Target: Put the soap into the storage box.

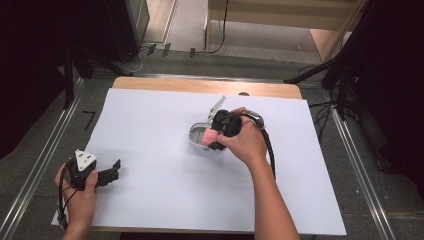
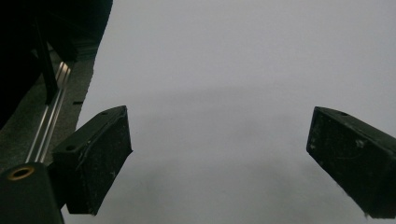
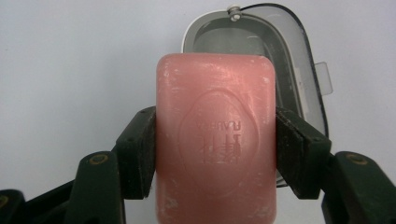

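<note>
Soap bar (image 3: 215,140): pinched by right gripper (image 1: 214,137), over the open soap box (image 3: 299,60).
Left gripper (image 1: 111,174): spread, idle, well left of box.
Progress: soap apparently not yet seated in it.

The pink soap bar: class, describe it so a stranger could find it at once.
Start at the white sheet covering the table, then find the open soap case right of its middle. Just over the case, the right gripper grips the soap bar: the scene's one pink thing, with an oval stamp.
</note>
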`<state>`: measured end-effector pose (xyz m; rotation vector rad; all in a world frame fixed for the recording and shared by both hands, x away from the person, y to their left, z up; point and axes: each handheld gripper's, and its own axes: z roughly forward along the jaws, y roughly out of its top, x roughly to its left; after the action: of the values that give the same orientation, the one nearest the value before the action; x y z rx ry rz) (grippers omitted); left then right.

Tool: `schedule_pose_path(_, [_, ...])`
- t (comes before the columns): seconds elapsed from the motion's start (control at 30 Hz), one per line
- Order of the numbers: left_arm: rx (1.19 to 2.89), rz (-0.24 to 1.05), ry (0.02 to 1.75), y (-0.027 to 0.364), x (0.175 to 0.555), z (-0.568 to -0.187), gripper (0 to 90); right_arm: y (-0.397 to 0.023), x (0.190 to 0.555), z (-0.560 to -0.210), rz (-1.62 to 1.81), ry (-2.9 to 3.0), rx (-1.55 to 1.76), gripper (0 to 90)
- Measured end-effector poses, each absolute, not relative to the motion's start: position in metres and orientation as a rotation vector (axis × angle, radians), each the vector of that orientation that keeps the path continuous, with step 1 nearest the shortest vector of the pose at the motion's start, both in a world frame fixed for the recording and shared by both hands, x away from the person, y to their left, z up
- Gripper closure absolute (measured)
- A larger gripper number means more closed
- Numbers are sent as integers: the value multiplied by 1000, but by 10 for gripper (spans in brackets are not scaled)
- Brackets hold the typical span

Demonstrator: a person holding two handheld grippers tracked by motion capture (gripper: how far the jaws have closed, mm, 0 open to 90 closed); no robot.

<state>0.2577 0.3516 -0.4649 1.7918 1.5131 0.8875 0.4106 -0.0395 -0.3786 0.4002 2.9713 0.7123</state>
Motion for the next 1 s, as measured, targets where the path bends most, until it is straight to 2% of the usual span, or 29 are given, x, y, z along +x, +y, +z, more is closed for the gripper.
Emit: schedule_pose_path(1.0, [1798,879,1515,352,259,-465,71,-14,441,-394,583,2975,319,385])
